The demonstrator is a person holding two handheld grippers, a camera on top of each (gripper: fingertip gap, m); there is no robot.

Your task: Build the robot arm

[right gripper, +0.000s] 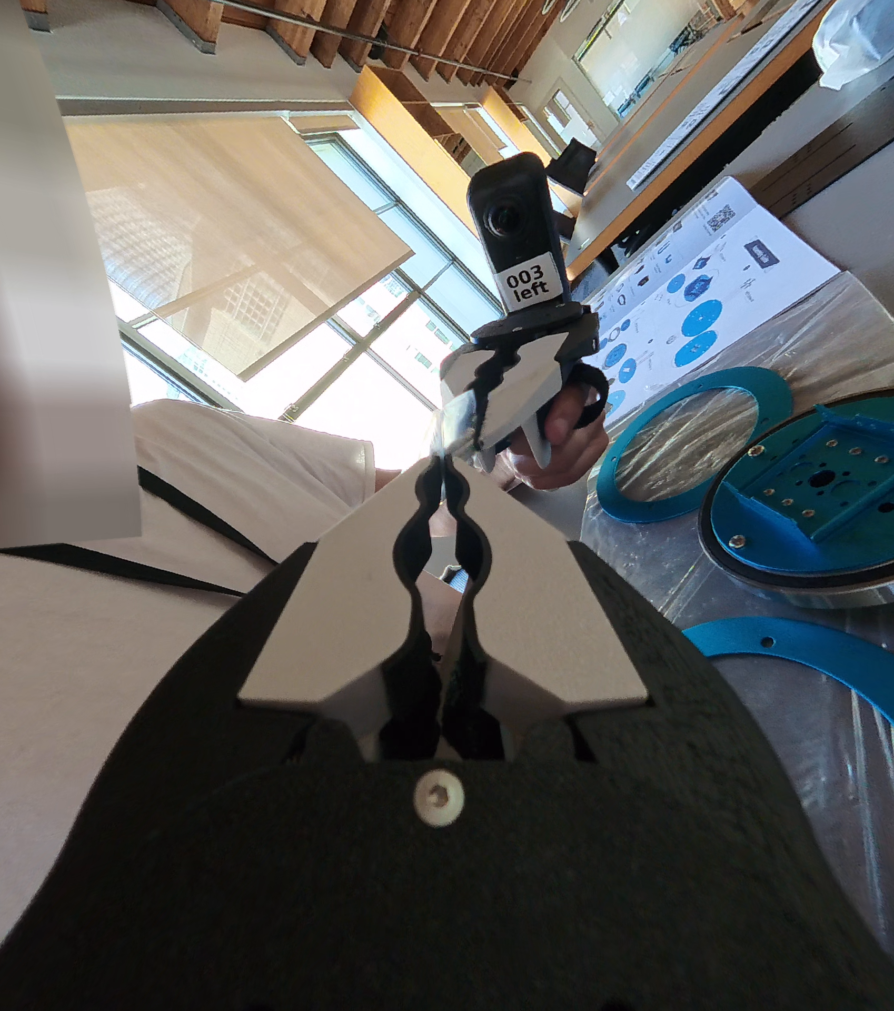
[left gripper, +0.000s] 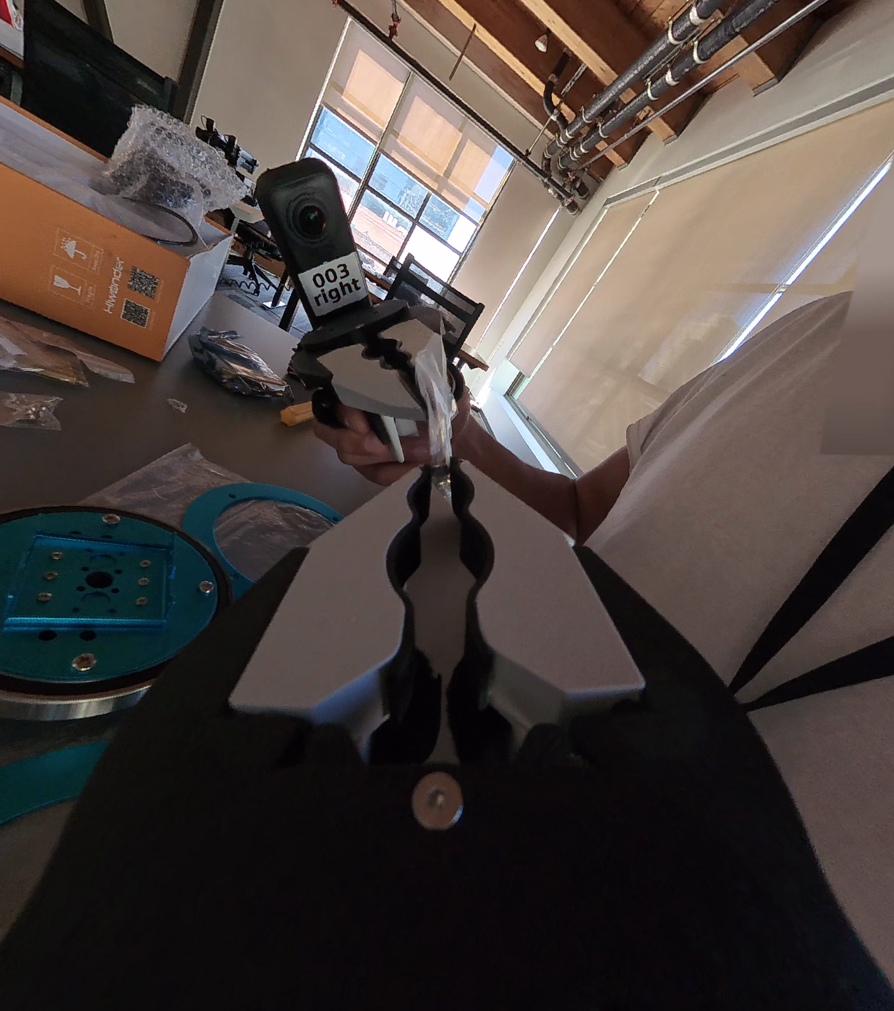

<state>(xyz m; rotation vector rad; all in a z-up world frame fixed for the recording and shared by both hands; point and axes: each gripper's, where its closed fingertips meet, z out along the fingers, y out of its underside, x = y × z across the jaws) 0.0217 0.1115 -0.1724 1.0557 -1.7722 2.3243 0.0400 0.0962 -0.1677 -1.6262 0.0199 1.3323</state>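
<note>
Both grippers hold one small clear plastic bag [left gripper: 436, 416] in the air between them, above the table edge. My left gripper [left gripper: 440, 477] is shut on the bag's lower end, where small metal parts show. The right gripper [left gripper: 423, 377], held in a hand, faces it and pinches the bag's other end. In the right wrist view my right gripper [right gripper: 442, 465] is shut on the clear bag [right gripper: 442, 437], and the left gripper [right gripper: 475, 421] faces it, closed on the same bag. A person in a white shirt stands behind them.
A teal round plate with a square bracket [left gripper: 78, 596] lies on the grey table [left gripper: 133, 426], beside a teal ring [left gripper: 264, 514] and a teal arc [left gripper: 12, 788]. An orange box [left gripper: 51, 240], bubble wrap [left gripper: 171, 158] and parts bags [left gripper: 7, 350] lie farther back. A printed sheet [right gripper: 707, 295] lies beyond the ring [right gripper: 691, 437]. My left and right fingertips are right by each other.
</note>
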